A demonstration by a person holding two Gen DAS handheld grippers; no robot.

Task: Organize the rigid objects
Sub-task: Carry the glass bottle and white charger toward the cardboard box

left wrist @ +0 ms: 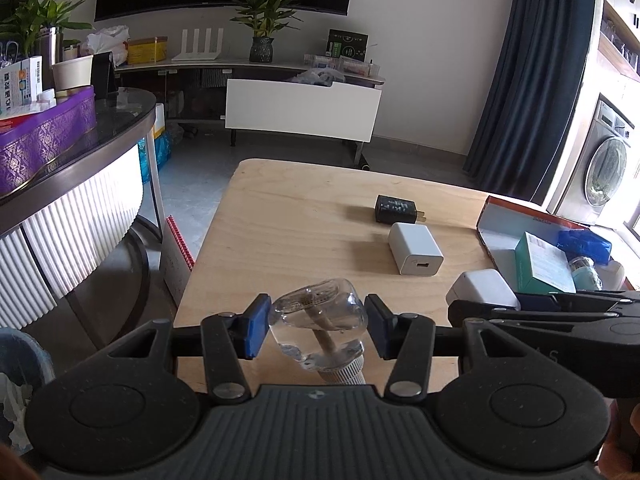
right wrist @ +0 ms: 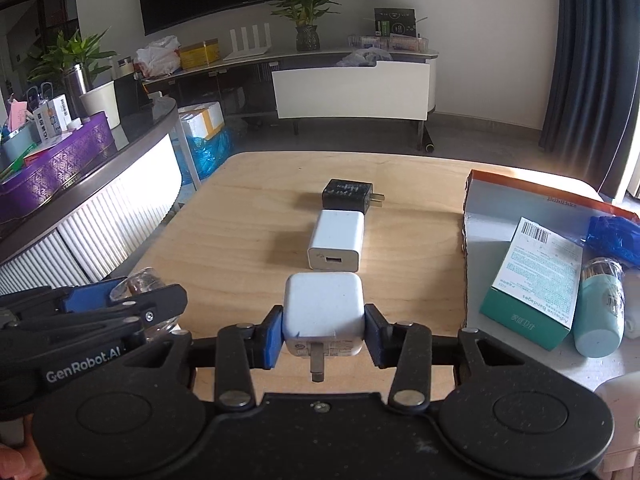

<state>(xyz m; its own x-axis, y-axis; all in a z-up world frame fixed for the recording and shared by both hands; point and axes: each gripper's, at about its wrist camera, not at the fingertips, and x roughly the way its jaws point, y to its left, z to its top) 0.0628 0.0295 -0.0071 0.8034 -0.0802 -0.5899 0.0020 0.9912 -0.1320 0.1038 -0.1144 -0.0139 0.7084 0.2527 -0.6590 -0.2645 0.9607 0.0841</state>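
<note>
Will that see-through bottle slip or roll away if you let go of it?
Probably. The clear bottle has smooth, rounded walls, so the left gripper's pads touch little and it may slip. Let go on the wooden table, it could roll. It looks nearly empty, so likely light.

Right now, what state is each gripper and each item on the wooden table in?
left gripper: shut on the clear bottle
right gripper: shut on the rounded white charger, prong toward the camera
white USB charger: lying flat, free
black charger: lying flat, free
open box: holds a bandage box
</note>
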